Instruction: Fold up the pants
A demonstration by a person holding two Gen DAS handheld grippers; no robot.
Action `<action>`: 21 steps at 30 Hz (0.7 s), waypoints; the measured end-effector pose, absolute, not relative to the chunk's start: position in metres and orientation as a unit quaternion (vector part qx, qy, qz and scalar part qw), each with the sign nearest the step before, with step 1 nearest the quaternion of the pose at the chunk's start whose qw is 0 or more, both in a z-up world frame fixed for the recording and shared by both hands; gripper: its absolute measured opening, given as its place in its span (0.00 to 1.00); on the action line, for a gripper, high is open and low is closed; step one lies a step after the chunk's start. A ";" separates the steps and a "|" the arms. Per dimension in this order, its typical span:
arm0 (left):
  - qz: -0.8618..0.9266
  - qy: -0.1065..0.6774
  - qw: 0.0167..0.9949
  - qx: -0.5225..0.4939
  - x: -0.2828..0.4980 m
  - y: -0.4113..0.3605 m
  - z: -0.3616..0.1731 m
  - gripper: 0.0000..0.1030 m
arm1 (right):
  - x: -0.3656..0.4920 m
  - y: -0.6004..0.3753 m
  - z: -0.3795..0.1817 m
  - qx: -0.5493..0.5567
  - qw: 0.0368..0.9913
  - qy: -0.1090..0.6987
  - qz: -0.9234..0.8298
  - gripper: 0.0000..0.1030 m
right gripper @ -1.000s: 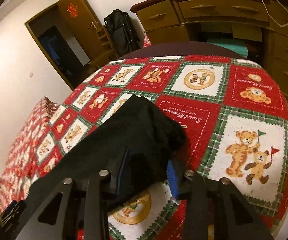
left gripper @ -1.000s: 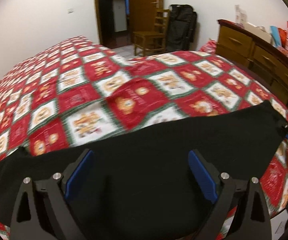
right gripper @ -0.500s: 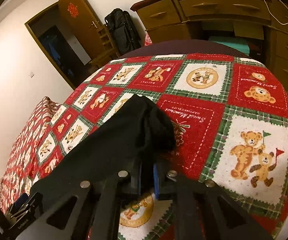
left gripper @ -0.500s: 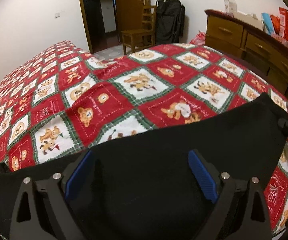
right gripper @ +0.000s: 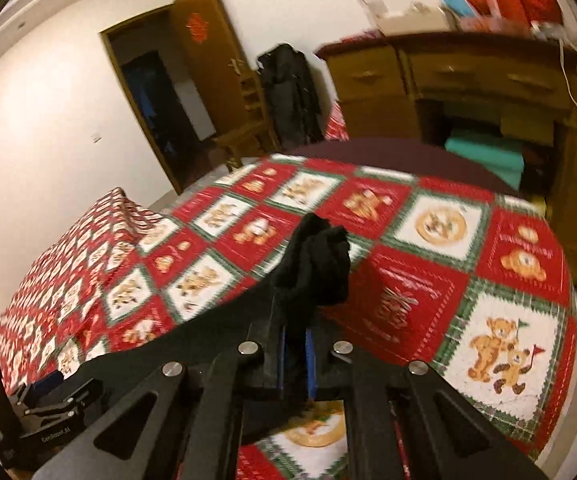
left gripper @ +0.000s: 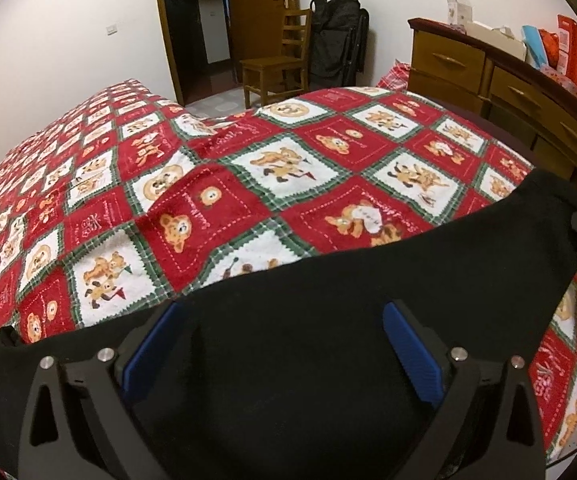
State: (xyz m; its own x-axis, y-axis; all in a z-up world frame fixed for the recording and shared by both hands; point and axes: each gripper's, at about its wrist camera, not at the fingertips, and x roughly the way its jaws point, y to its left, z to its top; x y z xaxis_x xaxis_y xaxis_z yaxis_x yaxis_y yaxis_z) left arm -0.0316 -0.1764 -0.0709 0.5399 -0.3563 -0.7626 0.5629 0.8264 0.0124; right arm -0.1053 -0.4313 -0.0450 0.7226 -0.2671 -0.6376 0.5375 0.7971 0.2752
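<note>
The right claw [right gripper: 294, 344] is now clamping a bunched end of the black pants [right gripper: 320, 256]. A second ago its jaws were standing apart around that end; they have been closing, the blue pads pinching the cloth between them, and the end is now rising off the bear-print bedspread [right gripper: 440, 280], gathered into a peak above the fingertips. The left claw [left gripper: 284, 344] is hovering over the middle of the pants with its blue pads [left gripper: 412, 356] standing wide apart and nothing between them, much as a second ago. The pants are lying as a dark band along the near edge of the bedspread, one end lifted. With that end secured, the first fold is probably beginning: carrying it across toward the other end.
</note>
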 end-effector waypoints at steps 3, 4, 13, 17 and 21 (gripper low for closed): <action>-0.263 0.398 0.871 0.119 -0.029 -0.167 -0.064 0.99 | -0.102 -0.419 -0.038 0.221 0.907 0.293 -0.208 0.07; -0.262 0.399 0.870 0.119 -0.027 -0.164 -0.063 0.99 | -0.101 -0.415 -0.036 0.220 0.908 0.293 -0.204 0.07; -0.214 0.385 0.888 0.135 -0.015 -0.126 -0.056 0.99 | -0.093 -0.364 -0.006 0.187 0.933 0.271 -0.146 0.07; -0.197 0.385 0.892 0.136 -0.008 -0.108 -0.056 0.99 | -0.087 -0.338 0.001 0.169 0.941 0.268 -0.120 0.07; -0.190 0.395 0.889 0.132 -0.004 -0.088 -0.059 0.99 | -0.079 -0.304 0.005 0.132 0.951 0.268 -0.084 0.07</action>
State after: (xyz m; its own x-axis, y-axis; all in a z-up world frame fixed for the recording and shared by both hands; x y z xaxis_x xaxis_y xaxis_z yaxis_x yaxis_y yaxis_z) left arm -0.0040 -0.0879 -0.0595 0.6162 -0.2337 -0.7522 0.4419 0.8931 0.0846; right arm -0.0788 -0.3037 0.0048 0.8424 -0.0886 -0.5316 0.2295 0.9514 0.2052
